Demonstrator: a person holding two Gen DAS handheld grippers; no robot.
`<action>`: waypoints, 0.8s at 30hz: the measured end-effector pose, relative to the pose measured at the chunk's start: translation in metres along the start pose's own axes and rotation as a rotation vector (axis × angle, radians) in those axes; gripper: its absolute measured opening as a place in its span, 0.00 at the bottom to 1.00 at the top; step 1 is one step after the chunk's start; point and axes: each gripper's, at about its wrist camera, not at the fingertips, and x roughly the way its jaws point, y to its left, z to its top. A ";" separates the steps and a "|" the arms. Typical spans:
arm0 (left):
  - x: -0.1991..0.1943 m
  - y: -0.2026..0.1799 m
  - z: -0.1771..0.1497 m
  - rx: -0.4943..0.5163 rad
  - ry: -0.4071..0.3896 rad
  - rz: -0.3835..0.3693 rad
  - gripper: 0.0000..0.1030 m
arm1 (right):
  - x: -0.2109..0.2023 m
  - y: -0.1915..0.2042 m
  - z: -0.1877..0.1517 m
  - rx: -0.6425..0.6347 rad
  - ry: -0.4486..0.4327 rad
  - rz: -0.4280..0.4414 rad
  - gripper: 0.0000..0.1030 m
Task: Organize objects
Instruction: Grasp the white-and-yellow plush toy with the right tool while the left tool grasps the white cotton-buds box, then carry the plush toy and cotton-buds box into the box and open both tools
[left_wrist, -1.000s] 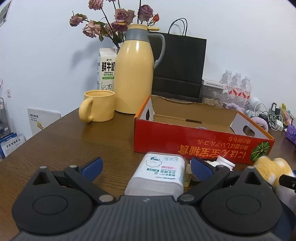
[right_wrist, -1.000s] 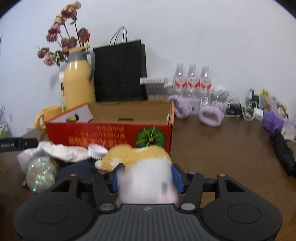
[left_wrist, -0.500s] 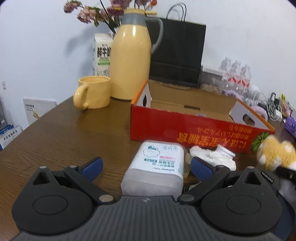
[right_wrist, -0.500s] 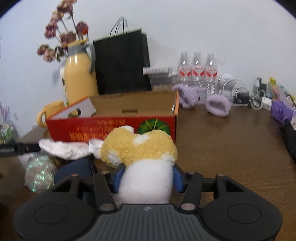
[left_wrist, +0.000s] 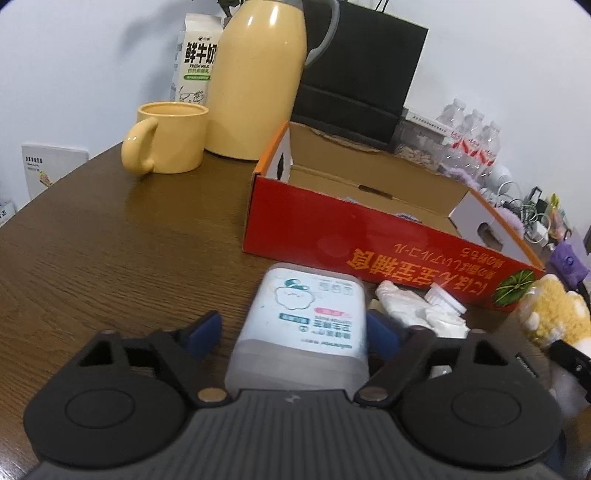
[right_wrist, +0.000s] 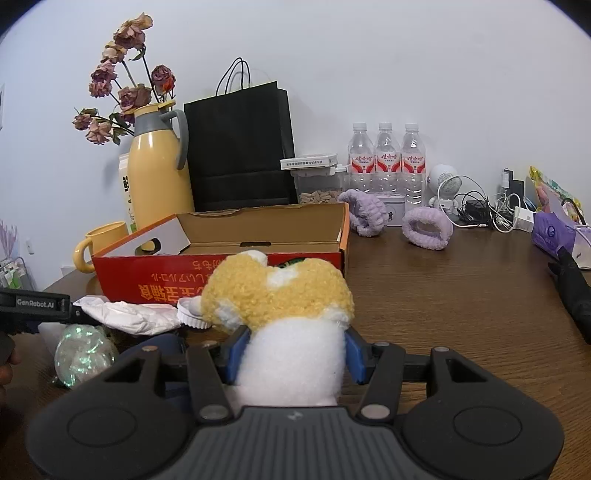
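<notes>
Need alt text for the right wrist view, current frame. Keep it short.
The right gripper is shut on a yellow and white plush toy, held in front of an open red cardboard box on a brown wooden table. Behind the box stand a yellow jug, a black paper bag and three water bottles.

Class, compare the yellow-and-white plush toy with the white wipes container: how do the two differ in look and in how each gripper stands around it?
1. The plush toy is fuzzy, yellow and white; the wipes container is smooth, white, with a printed label.
2. The right gripper is shut on the plush toy; the left gripper is open around the wipes container, with a gap on one side.

Shared: both lie in front of the red box.
</notes>
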 end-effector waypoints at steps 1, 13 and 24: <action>-0.001 0.000 -0.001 0.001 -0.007 -0.008 0.65 | 0.000 0.000 0.000 -0.001 -0.001 0.000 0.50; -0.020 -0.002 -0.007 0.000 -0.103 0.055 0.65 | -0.004 0.001 -0.001 -0.007 -0.023 -0.009 0.50; -0.044 -0.008 0.003 0.022 -0.180 0.086 0.65 | -0.007 0.008 0.000 -0.041 -0.043 -0.013 0.50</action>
